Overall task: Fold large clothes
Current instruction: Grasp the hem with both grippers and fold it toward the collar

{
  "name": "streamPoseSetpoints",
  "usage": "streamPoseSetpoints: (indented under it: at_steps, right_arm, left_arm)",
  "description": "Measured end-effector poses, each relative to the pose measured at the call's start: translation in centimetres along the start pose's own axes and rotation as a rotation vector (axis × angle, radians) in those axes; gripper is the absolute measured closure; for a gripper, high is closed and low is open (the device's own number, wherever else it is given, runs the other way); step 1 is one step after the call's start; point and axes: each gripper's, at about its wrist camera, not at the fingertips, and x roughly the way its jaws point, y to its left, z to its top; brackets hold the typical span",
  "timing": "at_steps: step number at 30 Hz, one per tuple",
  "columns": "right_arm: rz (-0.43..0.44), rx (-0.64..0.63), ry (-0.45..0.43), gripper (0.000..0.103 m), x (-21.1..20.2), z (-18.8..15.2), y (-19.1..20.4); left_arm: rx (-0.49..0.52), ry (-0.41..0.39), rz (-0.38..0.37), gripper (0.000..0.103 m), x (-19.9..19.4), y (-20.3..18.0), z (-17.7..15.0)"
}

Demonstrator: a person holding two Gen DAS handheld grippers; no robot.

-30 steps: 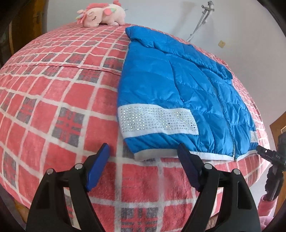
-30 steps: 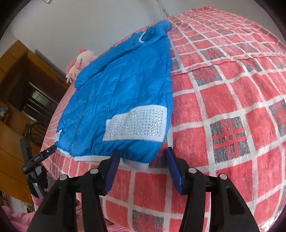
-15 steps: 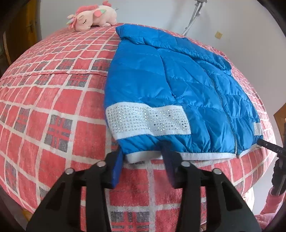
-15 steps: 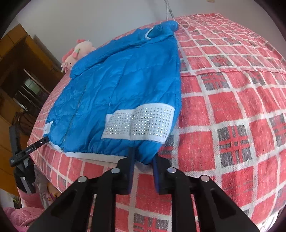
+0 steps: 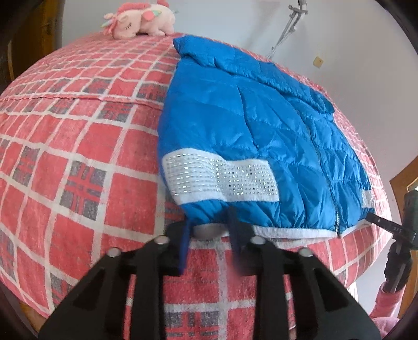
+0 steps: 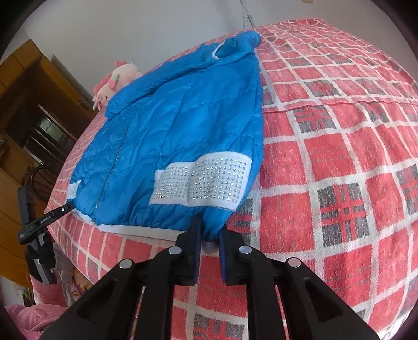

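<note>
Within the last second both the left gripper (image 5: 209,235) and right gripper (image 6: 210,236) jaws were closing from wide apart onto the blue padded jacket's (image 5: 261,125) near white cuffs, readying the sleeves for folding.

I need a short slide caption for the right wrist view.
Right gripper closing on the white cuff of a blue quilted jacket spread on a red checked bedspread.

Home bedroom: bed (image 5: 78,162) w/ red plaid blanket, pink plush toy (image 5: 141,19) at far edge, wooden cabinet (image 6: 34,109) along white wall, pink bedding (image 6: 26,319) piled on floor beside bed.
</note>
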Motion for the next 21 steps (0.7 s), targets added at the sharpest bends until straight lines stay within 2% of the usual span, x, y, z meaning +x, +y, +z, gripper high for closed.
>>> streamPoseSetpoints:
  at_steps: [2,7,11,15,21]
  right_arm:
    - [0.002,-0.015,-0.017,0.094,-0.4,0.0,0.2]
    - [0.047,-0.029,-0.069,0.096,-2.3,0.9,0.7]
    - [0.067,-0.076,-0.130,0.096,-4.8,2.9,2.1]
    - [0.061,-0.119,-0.175,0.096,-6.4,6.4,3.3]
    - [0.082,-0.079,-0.200,0.096,-6.8,13.7,2.8]
  left_arm:
    - [-0.006,-0.029,-0.015,0.095,-0.7,0.0,0.1]
    - [0.016,-0.082,-0.027,0.097,-2.3,-1.0,0.9]
    - [0.043,-0.151,-0.060,0.097,-4.4,-2.1,3.2]
    - [0.087,-0.208,-0.066,0.097,-5.7,-4.0,6.4]
    - [0.091,-0.250,-0.066,0.097,-5.1,-5.1,13.0]
